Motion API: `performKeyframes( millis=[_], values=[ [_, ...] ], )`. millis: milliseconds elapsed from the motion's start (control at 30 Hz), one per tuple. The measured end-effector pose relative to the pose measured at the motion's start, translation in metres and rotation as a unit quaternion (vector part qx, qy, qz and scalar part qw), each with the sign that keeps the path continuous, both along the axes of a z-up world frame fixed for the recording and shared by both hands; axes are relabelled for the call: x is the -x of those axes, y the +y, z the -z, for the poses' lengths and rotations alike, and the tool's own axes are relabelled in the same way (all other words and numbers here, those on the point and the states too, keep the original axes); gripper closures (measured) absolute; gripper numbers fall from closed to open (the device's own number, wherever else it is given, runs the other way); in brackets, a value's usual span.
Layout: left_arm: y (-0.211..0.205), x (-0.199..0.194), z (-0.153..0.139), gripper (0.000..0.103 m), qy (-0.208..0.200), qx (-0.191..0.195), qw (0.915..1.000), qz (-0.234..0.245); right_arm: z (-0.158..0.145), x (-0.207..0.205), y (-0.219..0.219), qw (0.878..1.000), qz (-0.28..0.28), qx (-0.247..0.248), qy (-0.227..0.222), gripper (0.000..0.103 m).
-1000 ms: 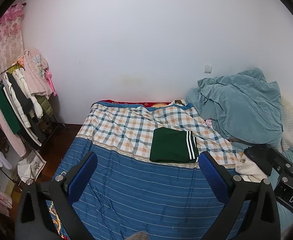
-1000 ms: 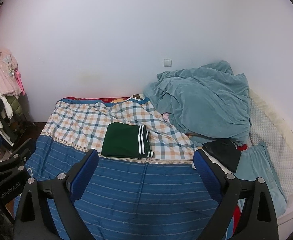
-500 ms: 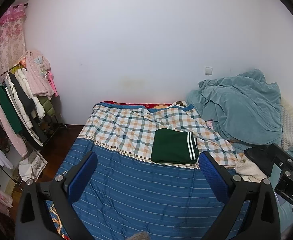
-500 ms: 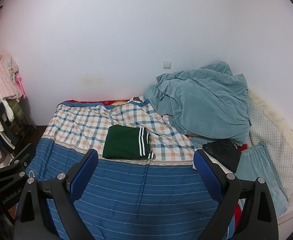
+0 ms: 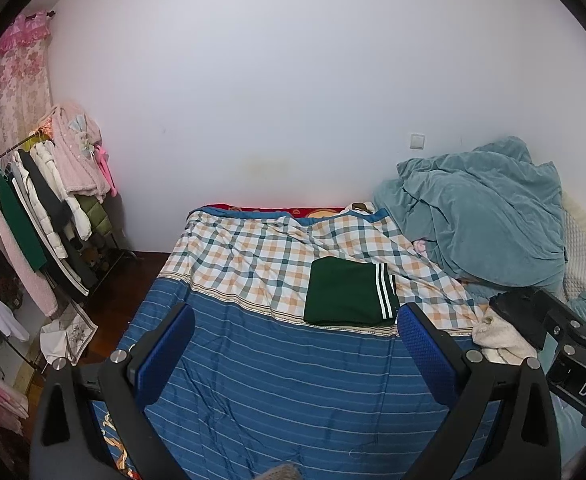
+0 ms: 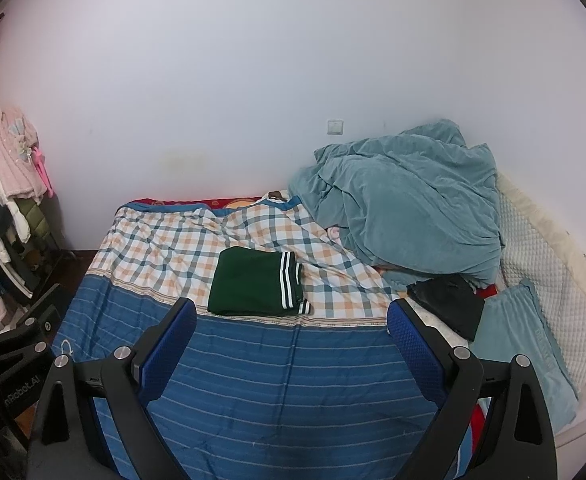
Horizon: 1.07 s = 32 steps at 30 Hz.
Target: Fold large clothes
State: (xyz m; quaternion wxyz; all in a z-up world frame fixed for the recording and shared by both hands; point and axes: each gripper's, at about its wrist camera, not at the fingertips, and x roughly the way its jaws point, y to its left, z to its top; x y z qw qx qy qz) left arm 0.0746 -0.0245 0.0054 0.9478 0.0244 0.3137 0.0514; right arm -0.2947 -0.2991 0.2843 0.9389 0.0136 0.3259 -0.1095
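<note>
The left gripper [image 5: 295, 336] is wide open and holds nothing; its blue fingers [image 5: 165, 350] hang above the near part of the bed. The right gripper [image 6: 291, 330] is also wide open and empty, over the same blue striped sheet [image 6: 293, 380]. Just beyond the fingertips, on the checked sheet [image 5: 253, 256], lies the folded green garment [image 5: 345, 298] with white stripes on its right edge; it is flat and touches neither gripper. To the right of it a black garment [image 6: 449, 304] lies on a white cloth, near a light blue pillow [image 6: 521, 336]. Farther right, a teal blanket [image 6: 405, 200] is heaped against the wall. At the far left stands a clothes rack [image 5: 41, 208] with hanging clothes.
</note>
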Motion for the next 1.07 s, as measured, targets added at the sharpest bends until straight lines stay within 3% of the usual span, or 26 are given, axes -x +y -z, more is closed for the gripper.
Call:
performKeyframes(
  millis=[1067],
  values=[
    [-0.0008, 0.0034, -0.0023, 0.0, -0.005, -0.003, 1.0, -0.001, 0.0023, 0.006, -0.0003, 1.0, 0.0, -0.002, 0.0, 0.005]
  ],
)
